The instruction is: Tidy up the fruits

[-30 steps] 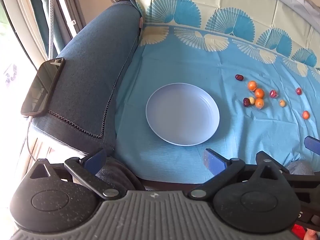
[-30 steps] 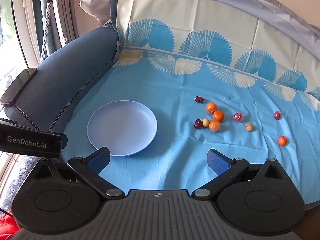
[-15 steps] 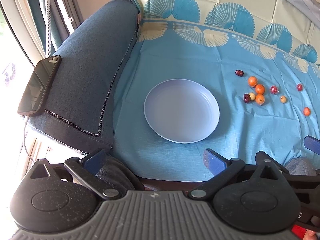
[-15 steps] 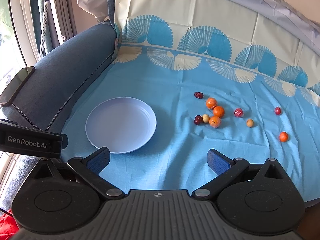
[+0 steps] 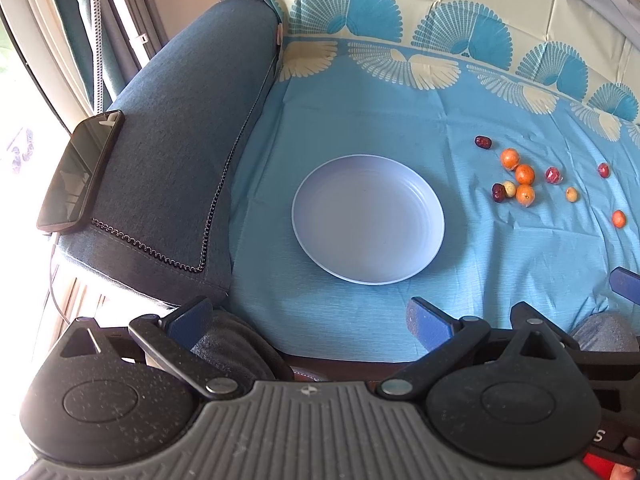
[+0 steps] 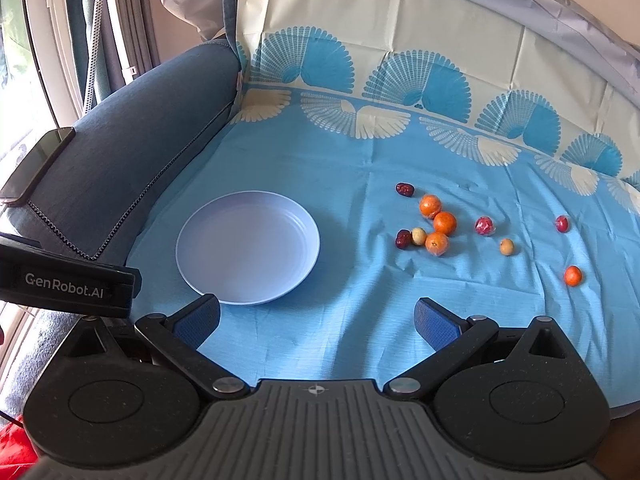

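An empty pale blue plate [image 5: 368,220] [image 6: 248,248] lies on a blue patterned cloth [image 5: 360,120] [image 6: 352,288] over a sofa seat. To its right lie several small fruits: a cluster of oranges [image 6: 439,222] [image 5: 520,176], dark red dates [image 6: 405,189] [image 5: 483,142], yellowish fruits [image 6: 506,246], a wrapped red fruit [image 6: 484,225] and a lone orange [image 6: 573,276] [image 5: 619,219]. My left gripper [image 5: 308,318] is open and empty near the seat's front edge, below the plate. My right gripper [image 6: 318,320] is open and empty above the cloth, between plate and fruits.
A blue-grey sofa armrest [image 5: 172,128] [image 6: 120,148] stands left of the plate, with a black phone [image 5: 78,170] [image 6: 34,166] lying on it. A window and curtains are at the far left. The left gripper's body [image 6: 64,282] shows in the right wrist view.
Both views have shifted a little: the plate and fruits sit slightly lower and larger in the right wrist view. Both grippers stay open and empty. No fruit has moved.
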The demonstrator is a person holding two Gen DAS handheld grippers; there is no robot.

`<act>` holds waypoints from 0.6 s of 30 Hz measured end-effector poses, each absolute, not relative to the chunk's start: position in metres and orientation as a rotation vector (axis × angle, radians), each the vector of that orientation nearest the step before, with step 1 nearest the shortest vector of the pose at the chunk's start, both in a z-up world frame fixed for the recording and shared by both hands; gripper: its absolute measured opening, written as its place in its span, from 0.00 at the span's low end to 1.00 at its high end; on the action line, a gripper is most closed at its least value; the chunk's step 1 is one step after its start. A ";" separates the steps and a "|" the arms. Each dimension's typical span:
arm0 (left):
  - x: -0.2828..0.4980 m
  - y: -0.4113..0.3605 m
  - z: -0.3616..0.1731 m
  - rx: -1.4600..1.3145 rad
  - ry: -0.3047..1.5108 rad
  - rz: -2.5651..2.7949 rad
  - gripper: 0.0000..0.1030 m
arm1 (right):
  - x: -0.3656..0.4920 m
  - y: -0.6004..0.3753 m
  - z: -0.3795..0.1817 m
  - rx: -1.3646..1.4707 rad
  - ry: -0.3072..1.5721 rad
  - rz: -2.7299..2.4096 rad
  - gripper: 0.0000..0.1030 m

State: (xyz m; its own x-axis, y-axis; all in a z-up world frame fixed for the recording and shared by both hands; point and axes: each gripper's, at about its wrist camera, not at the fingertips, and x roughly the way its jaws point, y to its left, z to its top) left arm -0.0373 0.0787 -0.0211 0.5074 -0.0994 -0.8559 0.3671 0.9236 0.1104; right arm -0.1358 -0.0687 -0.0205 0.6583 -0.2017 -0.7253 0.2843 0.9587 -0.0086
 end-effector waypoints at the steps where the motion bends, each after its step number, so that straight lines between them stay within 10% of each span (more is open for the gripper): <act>1: -0.038 0.079 -0.021 0.294 1.002 -0.286 1.00 | -0.136 -0.068 -0.021 0.100 0.789 -0.278 1.00; 18: -0.035 0.077 -0.022 0.301 1.015 -0.288 1.00 | -0.133 -0.080 -0.029 0.161 0.855 -0.271 1.00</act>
State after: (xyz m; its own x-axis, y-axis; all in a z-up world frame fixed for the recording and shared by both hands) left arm -0.0346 0.0767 -0.0217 0.4969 -0.0953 -0.8626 0.3715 0.9216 0.1122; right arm -0.1334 -0.0803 -0.0292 0.6245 -0.1708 -0.7621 0.2994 0.9536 0.0317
